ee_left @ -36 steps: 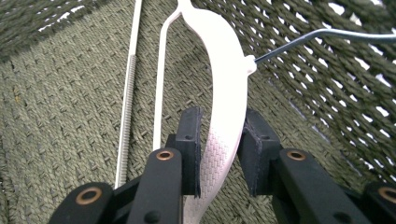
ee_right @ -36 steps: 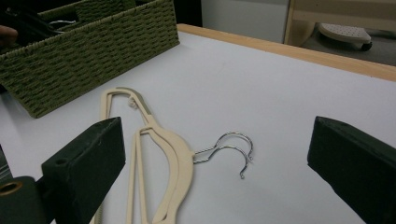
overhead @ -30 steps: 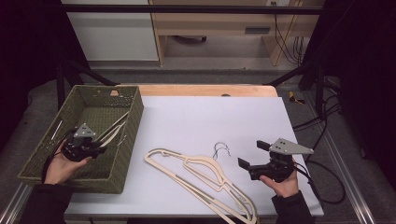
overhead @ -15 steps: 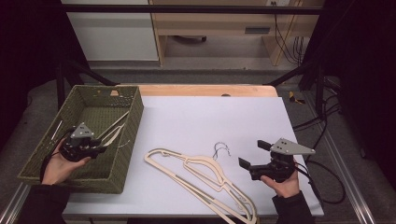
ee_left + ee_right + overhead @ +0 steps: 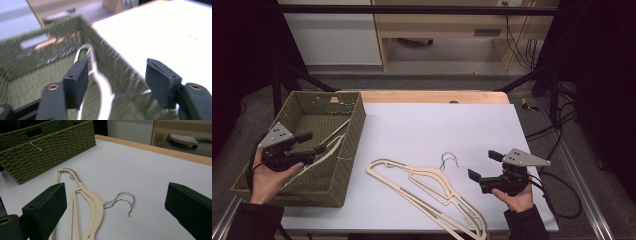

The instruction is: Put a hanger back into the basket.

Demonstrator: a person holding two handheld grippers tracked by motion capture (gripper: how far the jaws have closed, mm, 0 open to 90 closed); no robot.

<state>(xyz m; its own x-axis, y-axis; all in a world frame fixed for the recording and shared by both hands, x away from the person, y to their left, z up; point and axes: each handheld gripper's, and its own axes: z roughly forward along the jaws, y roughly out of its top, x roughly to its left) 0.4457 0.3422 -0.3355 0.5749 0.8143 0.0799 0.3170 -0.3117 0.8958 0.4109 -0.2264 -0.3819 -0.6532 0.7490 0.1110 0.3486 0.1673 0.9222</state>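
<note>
Two cream hangers (image 5: 432, 187) with metal hooks (image 5: 449, 160) lie stacked on the white table top (image 5: 437, 125), also seen close in the right gripper view (image 5: 87, 205). My right gripper (image 5: 482, 167) is open, just right of the hooks, with nothing between its jaws. A green woven basket (image 5: 352, 135) at the left holds another cream hanger (image 5: 329, 145). My left gripper (image 5: 312, 142) hovers open over the basket's near part. In the left gripper view the hanger (image 5: 100, 82) lies below and between the jaws, untouched.
The basket's right wall (image 5: 50, 152) stands near the hangers on the table. A wooden strip (image 5: 432, 96) edges the table's far side. Cables (image 5: 557, 185) trail off the right edge. Bare white surface stretches across the middle and far right.
My left gripper has shifted left and back toward the basket's near-left corner, and its jaws have come away from the hanger. The right gripper has hardly moved.
</note>
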